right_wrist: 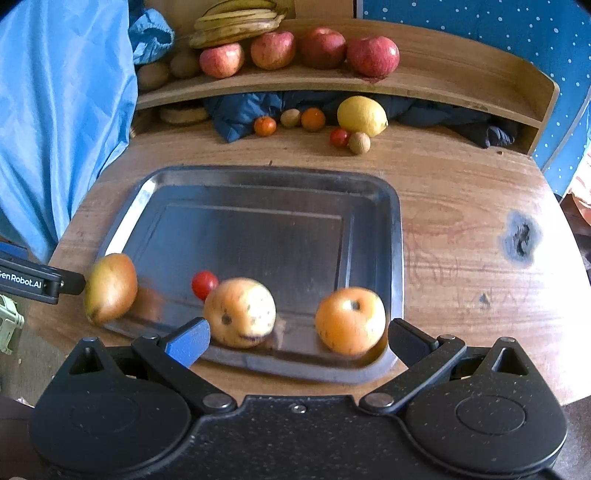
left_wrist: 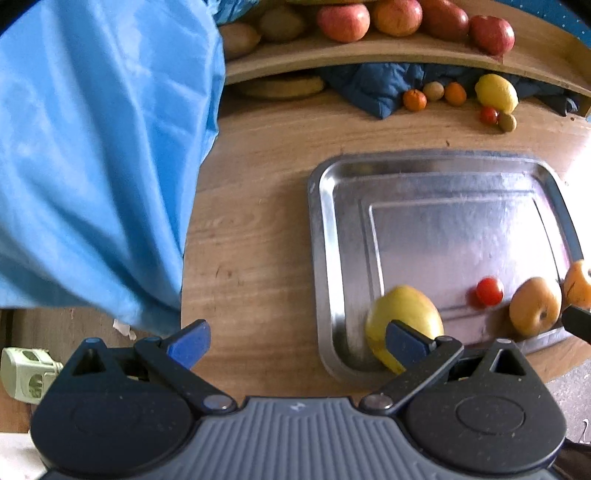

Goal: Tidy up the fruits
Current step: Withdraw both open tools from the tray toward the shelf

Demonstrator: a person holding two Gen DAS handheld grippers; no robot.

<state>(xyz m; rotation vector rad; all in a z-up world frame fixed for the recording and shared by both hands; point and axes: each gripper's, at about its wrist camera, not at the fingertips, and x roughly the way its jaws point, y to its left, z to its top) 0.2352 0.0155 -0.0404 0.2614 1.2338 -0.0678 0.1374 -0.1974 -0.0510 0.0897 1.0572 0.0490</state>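
**Tray** (right_wrist: 369,192): steel, shallow, on the wooden bench (right_wrist: 461,229). Its far half is bare; all its fruit sits along the near edge.

**Fruit in tray, seen from the right wrist, left to right:**
- Mango (right_wrist: 110,288): yellow-green, at the near-left corner, long axis roughly upright in this view and leaning a little. In the left wrist view it (left_wrist: 404,325) lies just past the left tool's right finger.
- Cherry tomato (right_wrist: 204,284): small, just behind the next item.
- Spotted yellow fruit (right_wrist: 240,312): near-centre, apple-like; kind not certain.
- Orange fruit (right_wrist: 349,319): near-right corner, dimple facing up.

**Fruit still loose:** lemon (right_wrist: 362,115), two small oranges, kiwis and a second tomato at the back of the bench; apples (right_wrist: 373,55) and bananas (right_wrist: 236,22) on the shelf above.

**Left tool** (left_wrist: 295,345): fingers wide apart, gripping nothing. It points at the bare bench left of the tray; the mango is off to its right.

**Right tool** (right_wrist: 295,339): fingers wide apart, gripping nothing. The spotted fruit sits just past its left finger and the orange fruit just inside its right finger.

**Judgement:** the loose fruit lies straight ahead, beyond the tray; the right tool faces it more squarely, so it seems the likelier one to reach for the lemon group.
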